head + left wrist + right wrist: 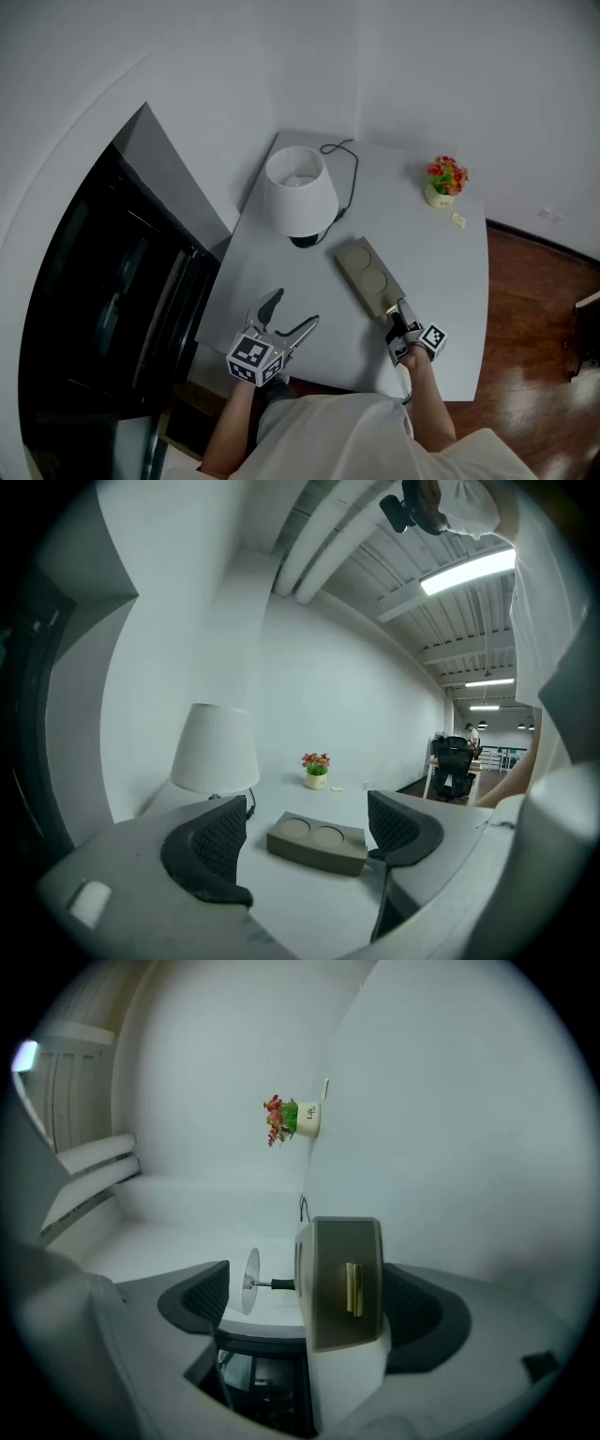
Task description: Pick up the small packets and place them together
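One small yellow packet (458,220) lies on the white table (281,272) at the back right, beside a flower pot (444,180). In the left gripper view the packet (338,788) shows as a pale speck by the pot (315,770). A taupe box (369,277) with two round recesses lies mid-table. My right gripper (401,330), rolled on its side, is at the box's near end. In the right gripper view that end face (342,1283) and its gold handle (354,1288) stand between the parted jaws of the right gripper (314,1297). My left gripper (296,307) is open and empty over the front-left of the table.
A white lamp (298,192) with a black cord (349,178) stands at the back left of the table. Dark glass-fronted furniture (103,291) is left of the table, and wooden floor (534,309) is to the right. The table's front edge is just behind both grippers.
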A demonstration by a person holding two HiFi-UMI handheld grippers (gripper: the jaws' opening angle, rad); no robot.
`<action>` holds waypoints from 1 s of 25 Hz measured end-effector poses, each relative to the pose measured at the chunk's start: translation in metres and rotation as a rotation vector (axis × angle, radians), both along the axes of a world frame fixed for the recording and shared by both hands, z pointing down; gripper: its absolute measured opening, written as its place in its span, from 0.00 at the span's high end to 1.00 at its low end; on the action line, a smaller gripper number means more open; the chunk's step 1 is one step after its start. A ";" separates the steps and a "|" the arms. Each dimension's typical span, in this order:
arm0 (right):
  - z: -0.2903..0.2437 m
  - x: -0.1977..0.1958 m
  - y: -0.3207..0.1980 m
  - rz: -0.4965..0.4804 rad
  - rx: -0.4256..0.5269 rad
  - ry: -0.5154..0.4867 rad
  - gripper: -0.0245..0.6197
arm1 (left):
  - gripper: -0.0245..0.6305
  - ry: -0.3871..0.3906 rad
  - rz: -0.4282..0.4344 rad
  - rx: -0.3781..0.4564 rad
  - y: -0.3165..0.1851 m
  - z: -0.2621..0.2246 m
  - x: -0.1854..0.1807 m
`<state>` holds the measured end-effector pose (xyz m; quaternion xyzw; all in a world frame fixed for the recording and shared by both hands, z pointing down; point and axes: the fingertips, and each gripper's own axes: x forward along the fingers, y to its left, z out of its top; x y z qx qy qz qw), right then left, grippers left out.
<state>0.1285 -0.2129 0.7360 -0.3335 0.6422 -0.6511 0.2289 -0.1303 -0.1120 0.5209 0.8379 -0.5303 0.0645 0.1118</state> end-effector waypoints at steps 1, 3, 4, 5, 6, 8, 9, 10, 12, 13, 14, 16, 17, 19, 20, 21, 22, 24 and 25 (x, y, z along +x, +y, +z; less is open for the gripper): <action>0.002 -0.003 -0.001 -0.004 -0.007 0.001 0.18 | 0.34 0.002 -0.003 -0.004 0.001 0.001 0.000; 0.006 -0.009 -0.003 -0.010 -0.018 -0.008 0.18 | 0.34 0.005 -0.007 -0.013 0.003 0.004 -0.001; 0.007 -0.012 -0.004 -0.013 -0.021 -0.015 0.18 | 0.34 0.006 -0.008 -0.016 0.004 0.005 0.000; 0.007 -0.014 -0.005 -0.015 -0.025 -0.023 0.19 | 0.34 0.008 -0.009 -0.019 0.005 0.006 0.001; 0.007 -0.015 -0.005 -0.014 -0.032 -0.033 0.29 | 0.34 0.009 -0.009 -0.021 0.006 0.007 0.002; 0.011 -0.014 -0.004 0.001 -0.061 -0.054 0.36 | 0.34 0.012 -0.006 -0.025 0.007 0.009 0.004; 0.013 -0.013 -0.003 0.009 -0.074 -0.063 0.41 | 0.34 0.013 -0.002 -0.027 0.008 0.010 0.006; 0.016 -0.011 -0.001 0.010 -0.082 -0.066 0.48 | 0.34 0.012 0.003 -0.029 0.008 0.010 0.008; 0.020 -0.010 0.003 -0.007 -0.083 -0.043 0.56 | 0.34 0.006 0.020 -0.030 0.008 0.011 0.012; 0.022 -0.009 0.005 -0.022 -0.079 -0.016 0.60 | 0.34 0.003 0.028 -0.029 0.008 0.011 0.015; 0.024 -0.008 0.007 -0.037 -0.074 0.011 0.65 | 0.34 0.003 0.033 -0.028 0.007 0.010 0.017; 0.028 -0.007 0.007 -0.058 -0.059 0.040 0.71 | 0.35 0.007 0.039 -0.027 0.005 0.010 0.020; 0.029 -0.007 0.007 -0.061 -0.052 0.042 0.71 | 0.35 0.008 0.042 -0.028 0.005 0.010 0.022; 0.028 -0.008 0.008 -0.057 -0.049 0.043 0.71 | 0.35 0.006 0.054 -0.031 0.006 0.011 0.027; 0.026 -0.008 0.009 -0.054 -0.051 0.043 0.71 | 0.35 0.005 0.060 -0.033 0.007 0.012 0.029; 0.027 -0.008 0.010 -0.052 -0.049 0.044 0.71 | 0.35 0.004 0.067 -0.035 0.008 0.013 0.031; 0.028 -0.007 0.009 -0.053 -0.042 0.046 0.71 | 0.35 0.003 0.074 -0.037 0.009 0.014 0.033; 0.031 -0.005 0.010 -0.057 -0.031 0.053 0.71 | 0.35 -0.001 0.087 -0.042 0.009 0.015 0.037; 0.031 -0.004 0.011 -0.058 -0.028 0.058 0.71 | 0.35 -0.003 0.095 -0.044 0.009 0.015 0.040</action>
